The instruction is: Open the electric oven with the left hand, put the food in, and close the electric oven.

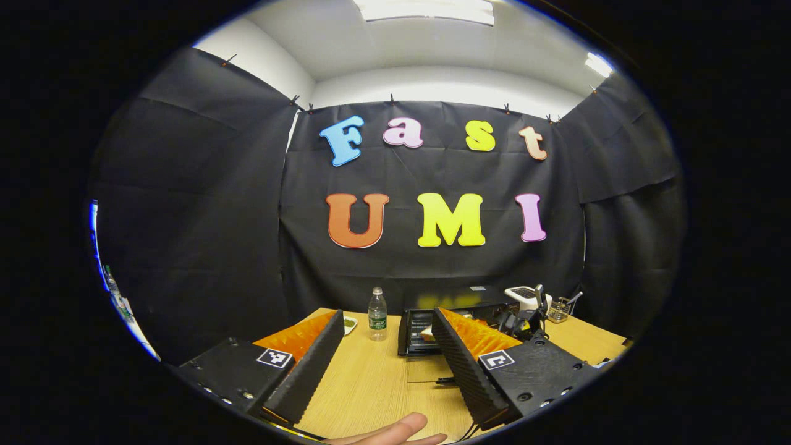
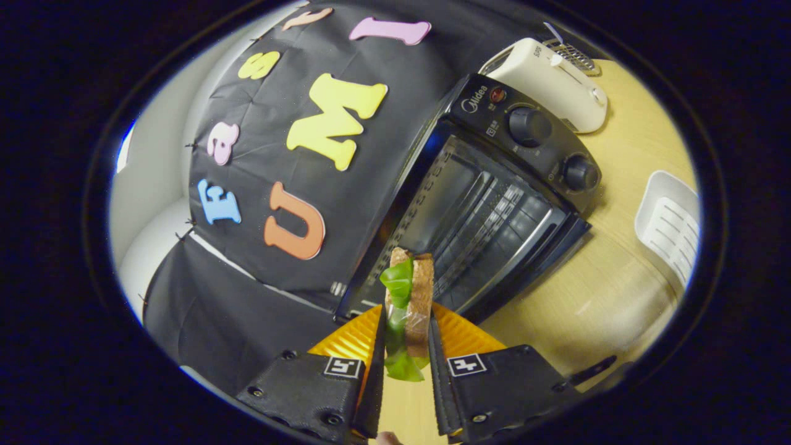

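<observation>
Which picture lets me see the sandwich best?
The right gripper view: the sandwich sits close up, pinched between the right gripper fingers, facing the open oven. The left gripper view shows it only far off, tiny, by the oven.

The wooden tabletop (image 1: 371,377) carries the oven (image 1: 426,330), a water bottle (image 1: 377,314), a white toaster (image 2: 547,83) and a white basket (image 2: 670,232).

We see the right hand-held gripper (image 2: 405,337) clamping a sandwich (image 2: 409,296) just before the open electric oven (image 2: 494,204) on the counter (image 2: 593,290).
</observation>
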Tool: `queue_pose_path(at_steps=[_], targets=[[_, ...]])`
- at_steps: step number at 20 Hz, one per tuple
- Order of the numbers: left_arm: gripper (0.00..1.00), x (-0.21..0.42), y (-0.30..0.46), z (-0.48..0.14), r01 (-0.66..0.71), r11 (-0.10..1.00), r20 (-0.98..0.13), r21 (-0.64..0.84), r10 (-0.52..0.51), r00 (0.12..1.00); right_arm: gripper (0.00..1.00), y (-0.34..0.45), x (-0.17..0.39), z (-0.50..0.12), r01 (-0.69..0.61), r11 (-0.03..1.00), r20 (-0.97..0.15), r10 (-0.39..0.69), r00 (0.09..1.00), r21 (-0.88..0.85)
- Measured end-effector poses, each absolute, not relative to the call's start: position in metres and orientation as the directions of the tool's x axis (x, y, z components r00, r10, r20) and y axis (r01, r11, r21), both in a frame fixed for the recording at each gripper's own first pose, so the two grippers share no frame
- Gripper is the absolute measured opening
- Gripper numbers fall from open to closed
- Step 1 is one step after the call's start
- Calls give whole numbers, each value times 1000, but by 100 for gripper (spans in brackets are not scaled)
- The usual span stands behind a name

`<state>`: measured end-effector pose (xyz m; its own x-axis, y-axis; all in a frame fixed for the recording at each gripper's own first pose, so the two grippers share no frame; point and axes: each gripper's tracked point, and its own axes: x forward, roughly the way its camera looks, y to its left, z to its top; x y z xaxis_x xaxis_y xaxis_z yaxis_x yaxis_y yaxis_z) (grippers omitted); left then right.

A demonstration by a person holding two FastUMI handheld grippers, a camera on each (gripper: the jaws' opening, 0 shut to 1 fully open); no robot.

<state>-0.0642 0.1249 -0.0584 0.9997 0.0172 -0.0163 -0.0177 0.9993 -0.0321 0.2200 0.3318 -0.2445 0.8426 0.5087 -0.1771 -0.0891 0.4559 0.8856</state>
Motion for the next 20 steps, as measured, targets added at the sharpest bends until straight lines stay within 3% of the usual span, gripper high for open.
queue_pose_path(at_steps=[6,10,16,17,18,19,20], targets=[[94,-69,121,-54,-1,1000,-26,-11,1,1000,37,335,285,-261,-55,595,-124,255,959,802],[94,-75,117,-53,17,1000,-26,2,-17,1000,37,340,307,-273,-7,573,-148,224,963,819],[95,-72,119,-64,1,1000,-36,14,-1,999,38,347,313,-292,-16,653,-190,245,951,757],[95,-72,120,-66,4,1000,-40,12,-3,999,29,346,312,-293,-17,657,-187,240,953,753],[95,-72,120,-67,5,1000,-45,13,-5,999,39,346,311,-293,-17,660,-193,243,951,751],[95,-71,120,-68,4,1000,-47,11,-4,999,29,347,309,-294,-15,662,-196,243,950,749],[95,-70,120,-68,3,1000,-49,8,-2,999,31,348,308,-295,-14,664,-199,243,949,747]])
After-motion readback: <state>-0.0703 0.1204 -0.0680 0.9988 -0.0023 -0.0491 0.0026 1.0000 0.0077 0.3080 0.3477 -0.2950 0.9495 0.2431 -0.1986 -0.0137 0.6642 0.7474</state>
